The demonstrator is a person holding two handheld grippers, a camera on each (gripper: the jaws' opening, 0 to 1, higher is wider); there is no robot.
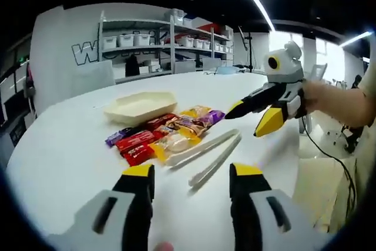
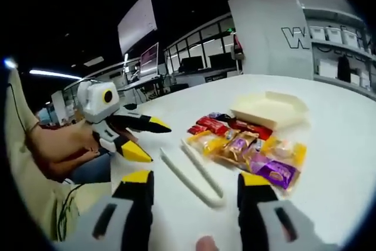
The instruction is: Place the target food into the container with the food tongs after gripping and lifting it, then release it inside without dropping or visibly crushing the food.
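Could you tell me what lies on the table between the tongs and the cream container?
A heap of wrapped snacks lies between the tongs and the container in the left gripper view; the right gripper view shows the same.

The print on the snack wrappers is blurred beyond reading, and the wall lettering is cut short by the shelving.
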